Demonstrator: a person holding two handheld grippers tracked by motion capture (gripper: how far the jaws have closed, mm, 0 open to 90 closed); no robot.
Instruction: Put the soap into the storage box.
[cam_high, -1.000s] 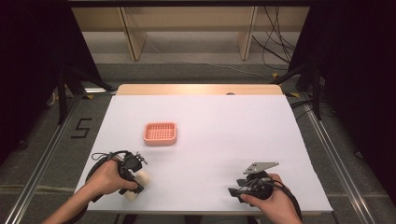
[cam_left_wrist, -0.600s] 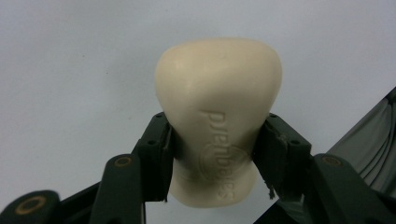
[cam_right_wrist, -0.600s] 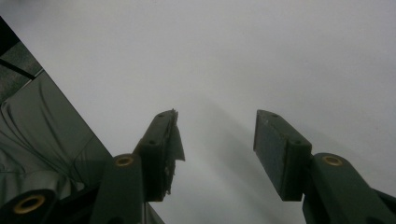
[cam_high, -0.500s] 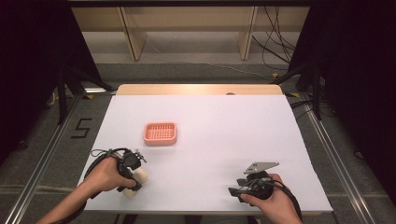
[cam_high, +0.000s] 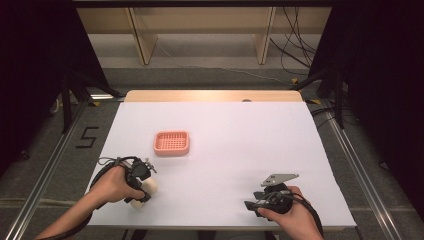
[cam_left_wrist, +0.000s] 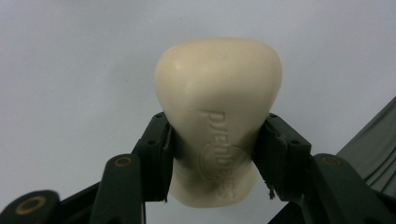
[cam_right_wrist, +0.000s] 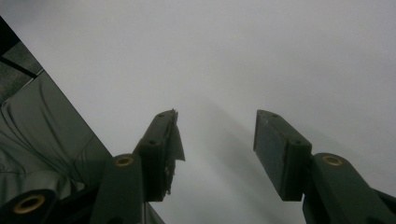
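Soap bar (cam_left_wrist: 218, 116) was clamped between the left gripper (cam_high: 141, 184) jaws at lower left of the white table (cam_high: 250, 145), apparently not yet lifted toward the pink dish (cam_high: 171, 143), while the right gripper (cam_right_wrist: 217, 144) stood open and empty.

Left gripper (cam_left_wrist: 215, 154) fingers clamped; right gripper (cam_right_wrist: 217, 154) fingers spread apart.

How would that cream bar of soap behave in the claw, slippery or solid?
The soap looks stiff: it keeps its rounded shape with the left claw pinching both sides. Its smooth, curved faces narrow where the pads press, so it could probably squirm out if squeezed harder. Flat-sided, it seems unlikely to roll once laid on the table.
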